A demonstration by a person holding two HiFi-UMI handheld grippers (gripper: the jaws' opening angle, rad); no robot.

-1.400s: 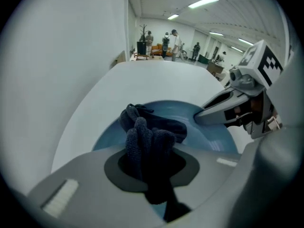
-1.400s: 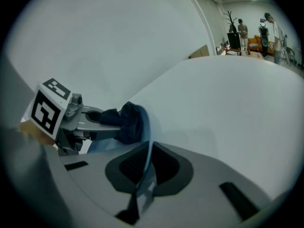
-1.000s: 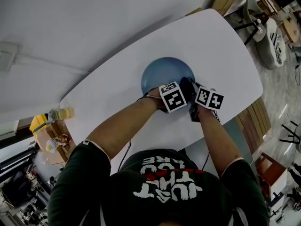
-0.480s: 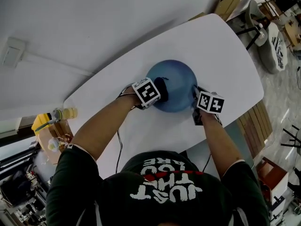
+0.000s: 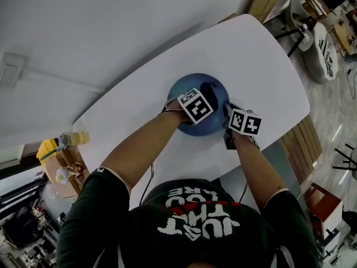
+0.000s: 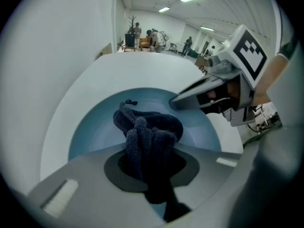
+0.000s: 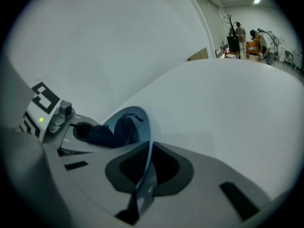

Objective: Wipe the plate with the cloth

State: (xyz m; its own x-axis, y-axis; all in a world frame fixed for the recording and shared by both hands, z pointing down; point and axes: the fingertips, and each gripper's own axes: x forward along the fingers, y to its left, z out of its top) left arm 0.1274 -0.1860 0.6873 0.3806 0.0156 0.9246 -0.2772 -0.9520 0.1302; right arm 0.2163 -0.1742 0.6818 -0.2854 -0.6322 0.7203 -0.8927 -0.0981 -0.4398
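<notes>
A round blue plate (image 5: 181, 96) lies in the middle of the white table (image 5: 262, 66). My left gripper (image 5: 202, 98) points steeply down over the plate, shut on a dark blue knitted cloth (image 5: 208, 87). In the left gripper view the cloth (image 6: 149, 137) bunches out of the jaws and rests on the plate's inside (image 6: 92, 129). My right gripper (image 5: 227, 110) is shut on the plate's right rim. In the right gripper view the thin rim (image 7: 146, 141) runs between the jaws, with the cloth (image 7: 118, 129) and the left gripper (image 7: 52, 118) beyond it.
A bottle with yellow liquid (image 5: 72, 137) stands off the table's left end beside a cardboard box (image 5: 61, 166). Chairs and boxes (image 5: 312, 32) crowd the floor at the upper right. The table's near edge runs just under my right hand.
My left gripper swept the cloth to the plate's left side, then came back toward the right. The right gripper kept its hold on the rim.
</notes>
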